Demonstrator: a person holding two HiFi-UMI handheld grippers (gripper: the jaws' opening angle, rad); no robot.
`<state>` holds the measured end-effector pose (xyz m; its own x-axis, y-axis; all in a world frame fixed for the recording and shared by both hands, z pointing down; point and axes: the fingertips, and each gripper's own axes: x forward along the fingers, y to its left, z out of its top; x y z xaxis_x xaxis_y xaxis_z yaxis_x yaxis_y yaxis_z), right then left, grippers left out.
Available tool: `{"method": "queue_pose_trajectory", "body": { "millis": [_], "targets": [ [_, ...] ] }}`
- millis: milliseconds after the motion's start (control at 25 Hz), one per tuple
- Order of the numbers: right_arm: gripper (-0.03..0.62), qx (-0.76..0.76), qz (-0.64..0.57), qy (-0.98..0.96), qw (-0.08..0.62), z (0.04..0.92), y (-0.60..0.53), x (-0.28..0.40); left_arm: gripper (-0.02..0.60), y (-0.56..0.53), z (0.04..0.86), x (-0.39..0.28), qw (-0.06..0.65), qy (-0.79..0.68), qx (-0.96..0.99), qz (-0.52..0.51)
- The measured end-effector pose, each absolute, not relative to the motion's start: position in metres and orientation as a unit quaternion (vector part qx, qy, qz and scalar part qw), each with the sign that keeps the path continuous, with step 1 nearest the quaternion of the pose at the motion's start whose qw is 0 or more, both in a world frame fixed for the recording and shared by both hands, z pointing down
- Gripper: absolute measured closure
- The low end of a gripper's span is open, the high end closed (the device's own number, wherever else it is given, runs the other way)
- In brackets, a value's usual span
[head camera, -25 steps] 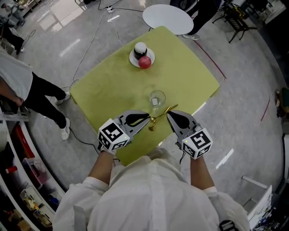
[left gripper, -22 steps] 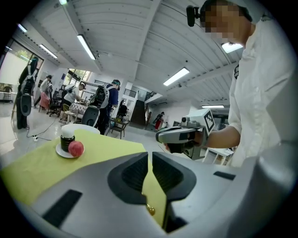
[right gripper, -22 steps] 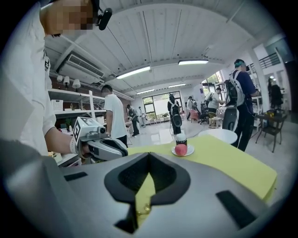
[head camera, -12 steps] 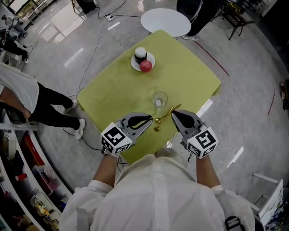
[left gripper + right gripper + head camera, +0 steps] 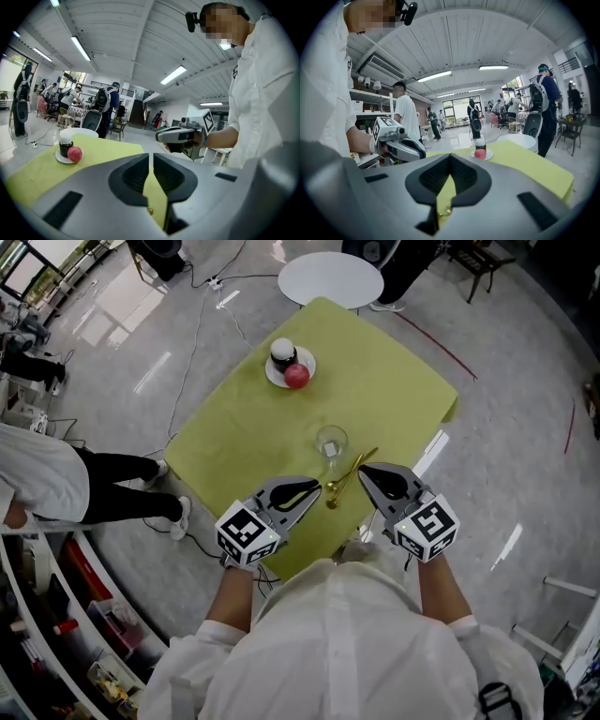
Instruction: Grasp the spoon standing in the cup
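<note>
The cup point(image 5: 330, 442) is showing only in the head view, as a faint ring of clear glass. Its wall is nearly vanishing against the matte yellow-green worktop point(image 5: 394, 381), and neither gripper view is catching it.

The spoon point(image 5: 349, 476) is not standing in the cup. Slim, shiny and gold, it is lying aslant on the worktop just beside the cup, on the person's side. Whether it is touching the glass is too fine to make out, and its nearer end is blurring into a gold blob.

The left gripper point(image 5: 315, 486), a grey shell with black ribbed pads, is pointing in from the near left of the cup. It is clenched down to a hairline slit at the tips and is grasping nothing. Through the wedge-shaped gap behind the tips, a strip of worktop and a gold speck are peeking through.

The right gripper point(image 5: 364, 472), at the near right of the cup, is likewise clenched and empty, its tips meeting. A similar gold glint is showing low in its gap.

Beyond the cup, a small white plate point(image 5: 274, 378) is carrying a dark jar point(image 5: 283, 352) with a white lid and a round red ball point(image 5: 297, 377). Farther beyond the cup, a round white table point(image 5: 330, 277) is standing on the glossy grey floor point(image 5: 525, 381).

The person's white garment point(image 5: 347, 643) is hiding the worktop corner nearest them, and a bystander point(image 5: 56, 488) far left of the cup is being cut off by the frame edge.
</note>
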<state>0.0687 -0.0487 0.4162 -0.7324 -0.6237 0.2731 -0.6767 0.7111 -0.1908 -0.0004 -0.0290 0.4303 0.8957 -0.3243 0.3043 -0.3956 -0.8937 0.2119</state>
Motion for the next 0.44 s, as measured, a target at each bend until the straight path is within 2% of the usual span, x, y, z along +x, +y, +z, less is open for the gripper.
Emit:
{"method": "queue_pose_trajectory", "body": {
  "millis": [440],
  "targets": [
    [0.591, 0.375, 0.142, -0.912, 0.085, 0.422, -0.052, 0.082, 0.549, -0.032, 0.438, 0.007, 0.140, -0.172, 0.964, 0.144]
  ]
}}
